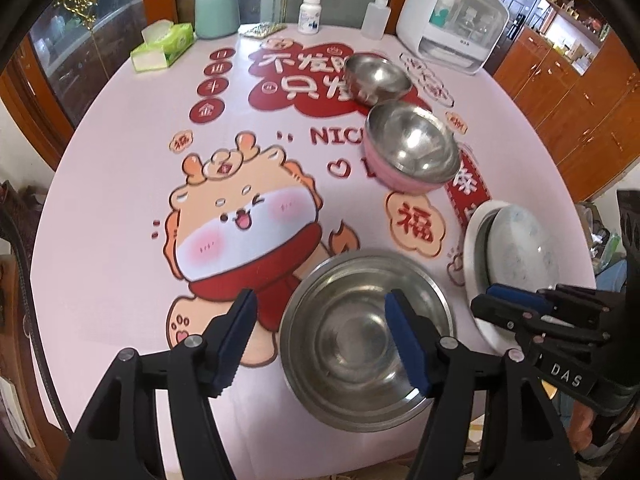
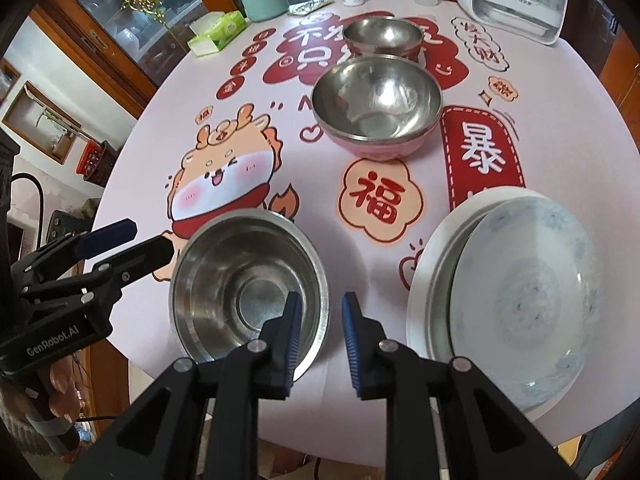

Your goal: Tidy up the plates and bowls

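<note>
A wide steel bowl (image 1: 360, 344) (image 2: 248, 292) sits at the table's near edge. A pink-sided steel bowl (image 1: 412, 148) (image 2: 376, 104) stands mid-table, a smaller steel bowl (image 1: 376, 76) (image 2: 382, 36) behind it. A patterned glass dish (image 1: 524, 252) (image 2: 524, 308) lies tilted in a white plate (image 1: 474, 240) (image 2: 436, 248) at the right. My left gripper (image 1: 320, 340) is open and empty, its jaws astride the wide bowl's left rim. My right gripper (image 2: 320, 344) is partly open and empty, just over the wide bowl's right rim; it also shows in the left wrist view (image 1: 504, 308).
A round table (image 1: 120, 200) with a printed cartoon cloth. At the back stand a tissue box (image 1: 164, 46), a green canister (image 1: 216, 10), a pill bottle (image 1: 310, 14), a squeeze bottle (image 1: 376, 16) and a white appliance (image 1: 452, 20). Wooden cabinets surround the table.
</note>
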Action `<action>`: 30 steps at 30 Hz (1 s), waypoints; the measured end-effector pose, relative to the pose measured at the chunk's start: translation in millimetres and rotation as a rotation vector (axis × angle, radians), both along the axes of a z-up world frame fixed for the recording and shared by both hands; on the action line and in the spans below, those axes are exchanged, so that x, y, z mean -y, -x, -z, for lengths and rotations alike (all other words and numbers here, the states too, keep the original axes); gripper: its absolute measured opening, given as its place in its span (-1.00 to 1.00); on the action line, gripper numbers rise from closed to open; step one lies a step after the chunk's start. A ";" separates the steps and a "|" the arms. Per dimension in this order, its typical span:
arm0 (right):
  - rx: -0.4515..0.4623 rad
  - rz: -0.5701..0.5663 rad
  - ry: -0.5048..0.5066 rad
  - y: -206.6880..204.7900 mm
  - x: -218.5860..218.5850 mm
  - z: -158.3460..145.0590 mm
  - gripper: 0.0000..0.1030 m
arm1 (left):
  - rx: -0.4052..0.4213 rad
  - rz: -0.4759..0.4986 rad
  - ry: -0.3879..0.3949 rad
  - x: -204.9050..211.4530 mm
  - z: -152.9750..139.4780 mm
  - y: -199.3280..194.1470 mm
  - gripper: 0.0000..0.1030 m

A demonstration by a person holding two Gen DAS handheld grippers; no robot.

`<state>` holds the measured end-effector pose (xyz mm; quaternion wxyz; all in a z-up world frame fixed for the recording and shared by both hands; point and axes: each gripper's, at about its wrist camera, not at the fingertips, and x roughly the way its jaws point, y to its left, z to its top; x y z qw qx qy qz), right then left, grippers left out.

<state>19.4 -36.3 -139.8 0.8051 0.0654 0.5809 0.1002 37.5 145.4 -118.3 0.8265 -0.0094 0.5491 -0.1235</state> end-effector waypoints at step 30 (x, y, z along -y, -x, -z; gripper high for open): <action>0.328 0.174 -0.045 -75.4 85.8 -141.2 -0.52 | 0.302 0.056 0.024 36.3 -140.8 -109.1 0.52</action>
